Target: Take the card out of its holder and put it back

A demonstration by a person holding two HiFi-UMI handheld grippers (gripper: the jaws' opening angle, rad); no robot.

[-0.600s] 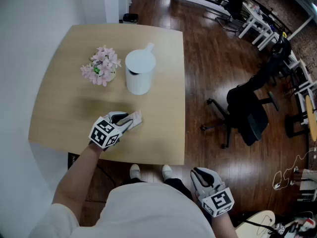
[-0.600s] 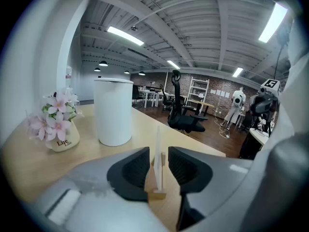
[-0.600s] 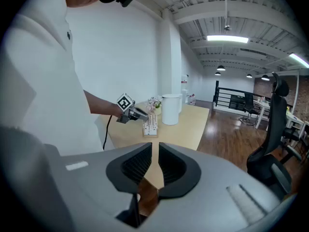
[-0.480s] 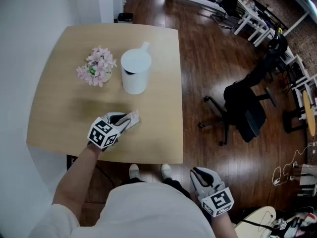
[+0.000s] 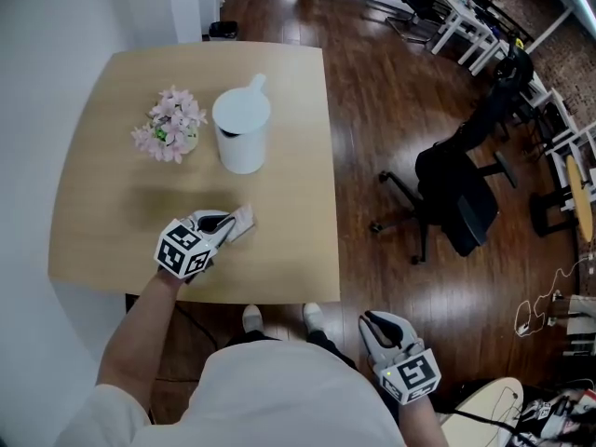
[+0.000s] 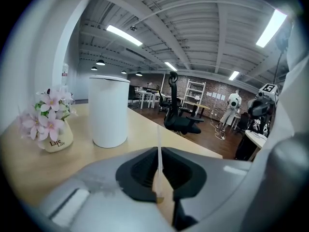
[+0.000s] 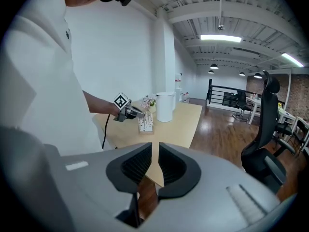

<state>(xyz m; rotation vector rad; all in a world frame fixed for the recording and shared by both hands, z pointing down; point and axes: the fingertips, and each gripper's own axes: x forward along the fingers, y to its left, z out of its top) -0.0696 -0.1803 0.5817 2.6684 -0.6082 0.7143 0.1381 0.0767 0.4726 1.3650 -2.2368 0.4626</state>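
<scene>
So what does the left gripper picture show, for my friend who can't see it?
The left tool has its jaws shut on a thin white card seen edge-on. Behind it on the tan table stand a white container and, further left, a small pot of pink flowers.

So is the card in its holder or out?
In. The card stands upright in its wooden holder, with the left gripper's jaws shut on it.
</scene>
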